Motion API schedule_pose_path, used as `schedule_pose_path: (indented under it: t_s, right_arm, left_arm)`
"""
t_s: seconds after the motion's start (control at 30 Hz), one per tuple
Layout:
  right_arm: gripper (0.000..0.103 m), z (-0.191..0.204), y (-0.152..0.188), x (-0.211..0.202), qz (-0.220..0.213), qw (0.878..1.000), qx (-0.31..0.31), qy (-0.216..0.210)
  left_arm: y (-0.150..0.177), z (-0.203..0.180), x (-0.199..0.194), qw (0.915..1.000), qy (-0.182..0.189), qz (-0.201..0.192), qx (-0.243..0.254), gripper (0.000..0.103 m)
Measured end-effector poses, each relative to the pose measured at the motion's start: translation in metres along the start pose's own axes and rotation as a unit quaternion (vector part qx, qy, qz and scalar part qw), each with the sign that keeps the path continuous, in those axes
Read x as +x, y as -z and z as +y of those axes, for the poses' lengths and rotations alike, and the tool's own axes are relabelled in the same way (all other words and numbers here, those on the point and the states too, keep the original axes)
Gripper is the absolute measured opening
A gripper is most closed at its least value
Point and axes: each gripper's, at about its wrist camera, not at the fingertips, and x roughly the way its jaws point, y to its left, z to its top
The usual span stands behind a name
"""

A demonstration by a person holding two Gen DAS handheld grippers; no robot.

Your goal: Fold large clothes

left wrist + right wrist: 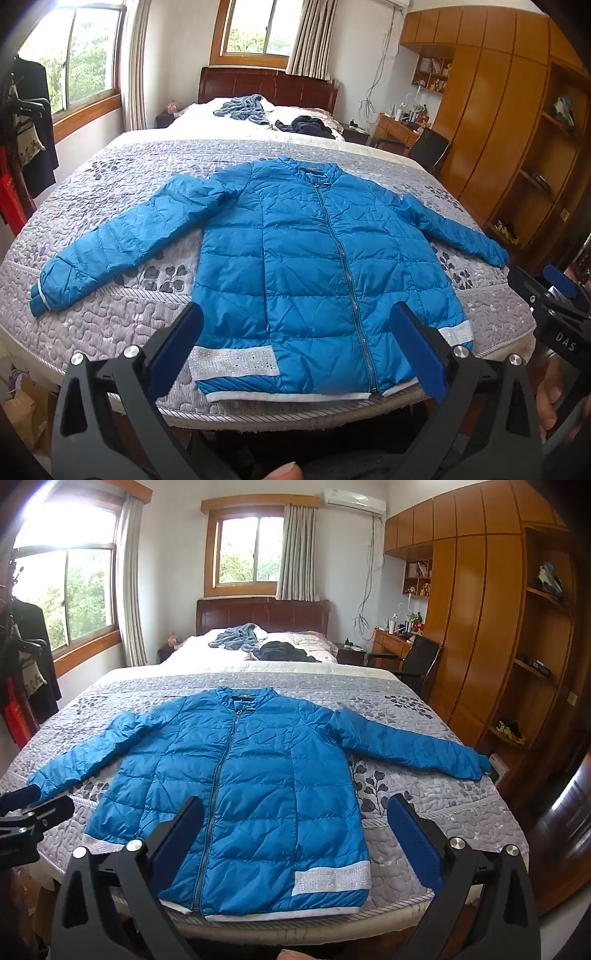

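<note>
Here the jacket lies flat, zipped, hem at the bed's near edge, ready for folding; both grippers hover, fingers wide, empty.

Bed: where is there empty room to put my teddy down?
Bare quilt shows between the jacket body and each sleeve, and in the strip beyond the collar, before the white sheet. By the headboard it is crowded: a grey-blue garment and a dark one lie there.
</note>
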Motion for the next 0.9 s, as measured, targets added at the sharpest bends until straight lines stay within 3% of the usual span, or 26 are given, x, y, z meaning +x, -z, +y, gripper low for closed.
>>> schedule_pose_path:
  t_s: [0.9]
  right_arm:
    - [0.099,0.0007,-0.0001,-0.0004,-0.004,1.000,-0.005,0.003]
  left_arm:
    - [0.0011,0.0011,0.0002,1.0000,-0.001,-0.004,0.001,0.100]
